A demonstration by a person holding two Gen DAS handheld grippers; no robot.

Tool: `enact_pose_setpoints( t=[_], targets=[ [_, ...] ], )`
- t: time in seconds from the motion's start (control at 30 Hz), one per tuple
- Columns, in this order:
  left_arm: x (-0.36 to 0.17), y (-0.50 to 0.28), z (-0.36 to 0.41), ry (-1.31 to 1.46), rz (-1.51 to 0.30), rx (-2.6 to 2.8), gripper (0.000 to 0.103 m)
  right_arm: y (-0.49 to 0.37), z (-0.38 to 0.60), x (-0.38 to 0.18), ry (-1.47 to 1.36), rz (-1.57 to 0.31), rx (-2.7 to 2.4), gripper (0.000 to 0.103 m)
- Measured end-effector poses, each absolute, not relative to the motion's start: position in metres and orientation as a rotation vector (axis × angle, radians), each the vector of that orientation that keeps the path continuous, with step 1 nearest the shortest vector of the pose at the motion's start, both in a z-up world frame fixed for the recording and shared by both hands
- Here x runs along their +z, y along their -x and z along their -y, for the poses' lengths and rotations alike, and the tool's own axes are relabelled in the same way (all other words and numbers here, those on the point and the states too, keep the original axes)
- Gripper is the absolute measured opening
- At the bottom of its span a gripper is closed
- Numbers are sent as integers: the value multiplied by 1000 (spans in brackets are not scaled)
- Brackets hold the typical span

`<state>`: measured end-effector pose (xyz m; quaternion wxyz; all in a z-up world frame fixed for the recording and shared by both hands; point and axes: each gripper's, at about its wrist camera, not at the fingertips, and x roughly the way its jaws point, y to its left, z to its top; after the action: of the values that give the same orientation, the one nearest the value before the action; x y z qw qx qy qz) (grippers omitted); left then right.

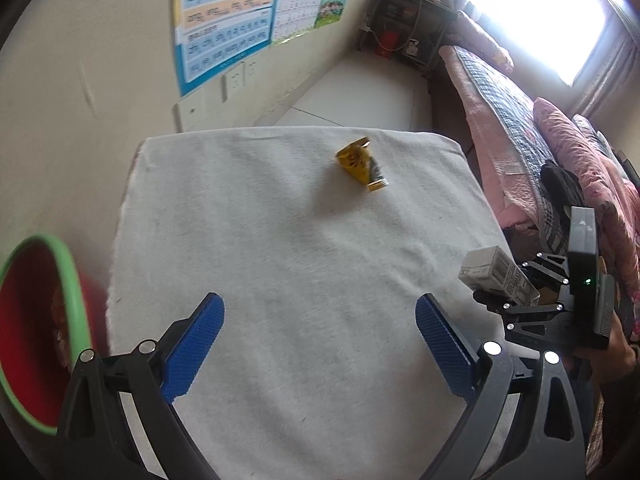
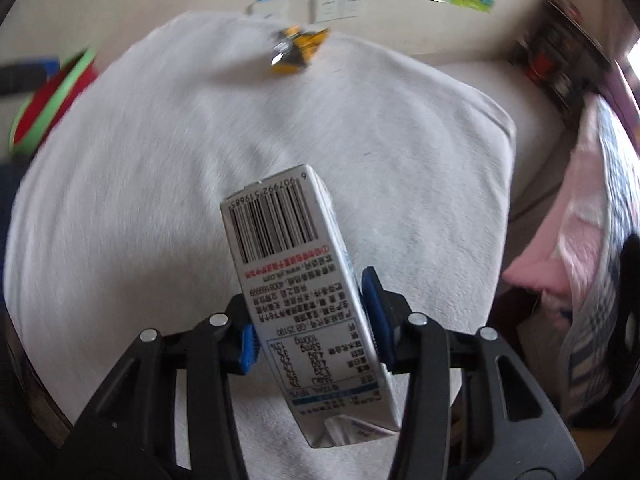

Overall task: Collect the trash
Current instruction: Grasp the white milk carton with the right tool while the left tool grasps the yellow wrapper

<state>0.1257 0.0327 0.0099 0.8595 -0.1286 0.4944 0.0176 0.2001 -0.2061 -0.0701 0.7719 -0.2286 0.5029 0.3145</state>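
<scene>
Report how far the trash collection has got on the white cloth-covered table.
Done: nothing can be confirmed; the inside of the red bin with the green rim is blurred. In hand: the right gripper is clamped on the small white drink carton. Left: the crumpled yellow snack wrapper lies on the white cloth; the left gripper is open and empty.

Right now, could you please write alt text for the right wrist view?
The right gripper grips a small drink carton between its blue fingers, above a white towel. A crumpled yellow wrapper lies at the far edge.
</scene>
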Motion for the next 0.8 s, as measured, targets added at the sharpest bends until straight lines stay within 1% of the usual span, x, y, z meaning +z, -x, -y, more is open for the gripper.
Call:
enact_pose_setpoints(
  t=[0.2,0.5,0.63,0.7,0.77,0.8],
  targets=[
    [-3,-173,-17,300,-1047,-1,92,-218,223,-55,321,-1079,599,44],
    [-27,-255,-1,340,-1052,22,90,-235,249,-51,136,-1056,514,44],
    [-43,-287,0,379,-1072,47,80,-240,259,-49,52,-1027,502,44],
    [-51,-298,-1,390,-1090,65,70,-241,262,-50,16,-1024,495,44],
    [-58,-307,-1,395,-1104,79,61,-239,264,-51,-3,-1024,498,44],
    [-62,-311,-2,397,-1113,84,54,-239,264,-51,-8,-1024,503,44]
  ],
)
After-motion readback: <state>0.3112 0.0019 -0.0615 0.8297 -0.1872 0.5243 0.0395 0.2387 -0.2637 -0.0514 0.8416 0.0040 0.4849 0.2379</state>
